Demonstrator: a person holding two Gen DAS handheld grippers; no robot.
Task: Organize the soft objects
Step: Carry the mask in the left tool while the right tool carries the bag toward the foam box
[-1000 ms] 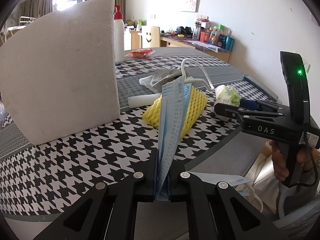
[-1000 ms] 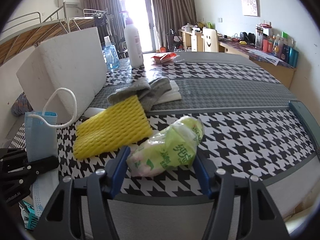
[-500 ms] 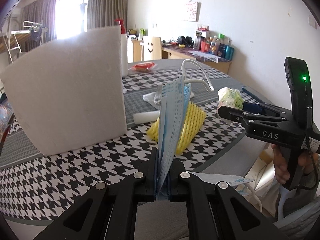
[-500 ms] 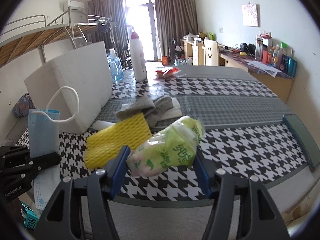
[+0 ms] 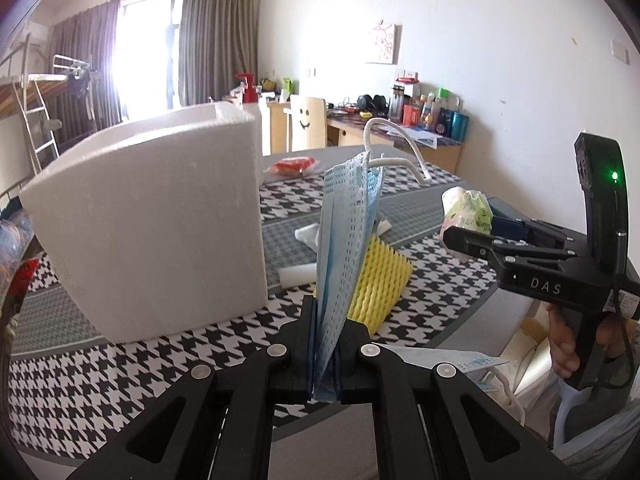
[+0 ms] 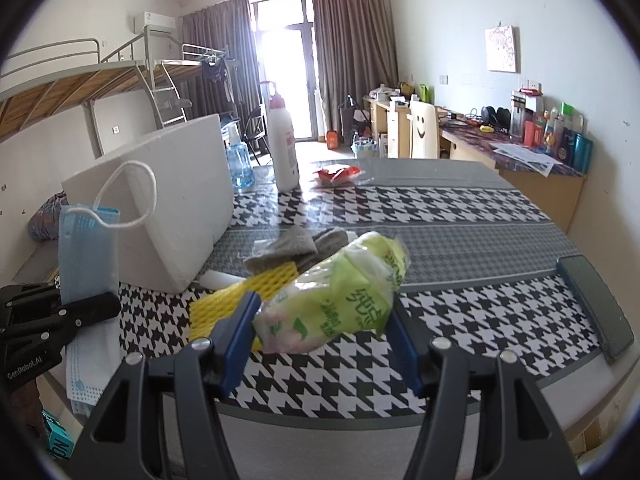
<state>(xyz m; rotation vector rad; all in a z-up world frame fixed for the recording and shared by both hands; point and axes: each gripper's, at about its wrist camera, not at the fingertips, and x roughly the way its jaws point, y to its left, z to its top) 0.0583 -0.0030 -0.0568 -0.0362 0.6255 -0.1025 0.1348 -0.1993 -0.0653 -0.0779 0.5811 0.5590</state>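
The table, covered in a black-and-white houndstooth cloth, lies ahead of and below both sets of jaws. The white foam box stands on it, ahead and to the left of the left gripper's jaws; its open top probably makes it the container for the soft items, though its inside is not visible. The yellow foam net lies flat on the table directly ahead of the left jaws, with a grey cloth just beyond it.

The left gripper is clamped on a blue face mask. The mask's long axis runs upright from the jaws, ear loop at the top. The right gripper grips a green tissue pack across its width at a moderate jaw opening; the pack's long axis tilts up and to the right.

The left gripper is nearer the box. The box lies well to the left of the right jaws.
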